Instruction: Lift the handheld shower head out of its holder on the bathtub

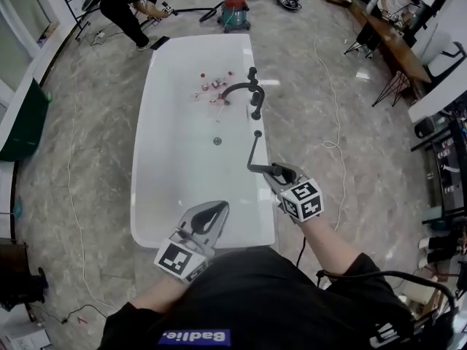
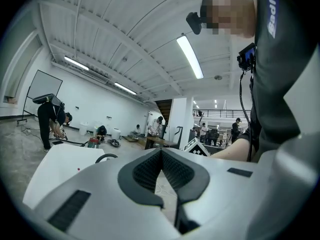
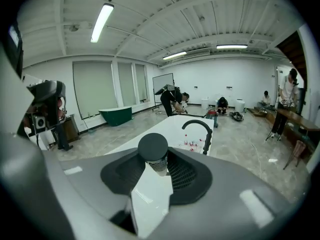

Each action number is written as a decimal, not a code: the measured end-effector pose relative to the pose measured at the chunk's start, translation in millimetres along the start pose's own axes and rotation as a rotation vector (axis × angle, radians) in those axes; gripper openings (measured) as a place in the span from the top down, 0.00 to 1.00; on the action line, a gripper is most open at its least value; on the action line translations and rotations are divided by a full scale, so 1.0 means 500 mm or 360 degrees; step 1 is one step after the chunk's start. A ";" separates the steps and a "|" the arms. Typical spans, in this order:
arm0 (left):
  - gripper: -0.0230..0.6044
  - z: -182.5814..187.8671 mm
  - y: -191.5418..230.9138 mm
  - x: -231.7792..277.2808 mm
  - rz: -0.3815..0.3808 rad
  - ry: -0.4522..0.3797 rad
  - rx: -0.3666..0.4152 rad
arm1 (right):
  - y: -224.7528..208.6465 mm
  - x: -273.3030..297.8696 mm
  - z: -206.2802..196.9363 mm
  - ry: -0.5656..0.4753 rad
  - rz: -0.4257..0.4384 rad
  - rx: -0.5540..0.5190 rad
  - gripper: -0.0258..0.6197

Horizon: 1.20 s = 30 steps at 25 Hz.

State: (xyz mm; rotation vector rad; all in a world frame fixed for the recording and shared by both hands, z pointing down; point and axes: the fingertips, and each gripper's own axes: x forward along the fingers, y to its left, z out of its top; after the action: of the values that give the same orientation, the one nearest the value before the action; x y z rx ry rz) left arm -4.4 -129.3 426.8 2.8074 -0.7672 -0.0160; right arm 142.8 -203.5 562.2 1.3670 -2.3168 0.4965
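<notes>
A slim black handheld shower head (image 1: 255,150) is clear of the black faucet fitting (image 1: 252,90) on the right rim of the white bathtub (image 1: 160,152). My right gripper (image 1: 266,170) is shut on its lower end, holding it above the tub's right rim. In the right gripper view the shower head's round black end (image 3: 153,146) sits between the pads of the right gripper (image 3: 159,163), with the curved spout (image 3: 199,129) farther off. My left gripper (image 1: 217,208) hovers over the tub's near end, shut with nothing in it; in its own view the left gripper (image 2: 161,153) shows its jaws touching.
Small bottles (image 1: 211,87) lie in the tub near a drain (image 1: 217,141). A red vacuum (image 1: 235,12) and a crouching person (image 1: 131,6) are beyond the far end. A cable (image 1: 333,143) trails over the marble floor at right, beside long tables (image 1: 394,42). A green tub (image 1: 25,119) stands left.
</notes>
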 end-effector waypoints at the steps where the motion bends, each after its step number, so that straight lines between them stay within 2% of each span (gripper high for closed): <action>1: 0.96 0.001 -0.006 0.001 -0.0017 0.0000 0.0001 | 0.014 -0.013 0.006 -0.0015 0.0012 0.0003 0.75; 12: 0.96 0.008 -0.059 0.000 -0.0153 0.0056 0.0041 | 0.148 -0.147 0.059 -0.0119 0.0138 0.0037 0.75; 16: 0.96 0.024 -0.064 0.016 -0.0142 0.0045 0.0062 | 0.189 -0.182 0.070 -0.0160 0.0201 0.0087 0.75; 21: 0.96 0.028 -0.088 0.022 -0.0198 0.0023 0.0084 | 0.231 -0.226 0.090 -0.0232 0.0216 0.0010 0.75; 25: 0.96 0.028 -0.105 0.024 -0.0241 0.0041 0.0100 | 0.261 -0.247 0.102 -0.0312 0.0278 -0.0009 0.75; 30: 0.96 0.010 -0.119 0.027 -0.0260 0.0090 0.0102 | 0.274 -0.231 0.079 -0.0288 0.0301 -0.0037 0.75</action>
State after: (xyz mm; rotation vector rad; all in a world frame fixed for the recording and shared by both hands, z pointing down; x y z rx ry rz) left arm 36.8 -87.3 409.1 2.9099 -0.5334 0.0612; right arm 66.2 -74.6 456.3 1.2337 -2.6064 0.4149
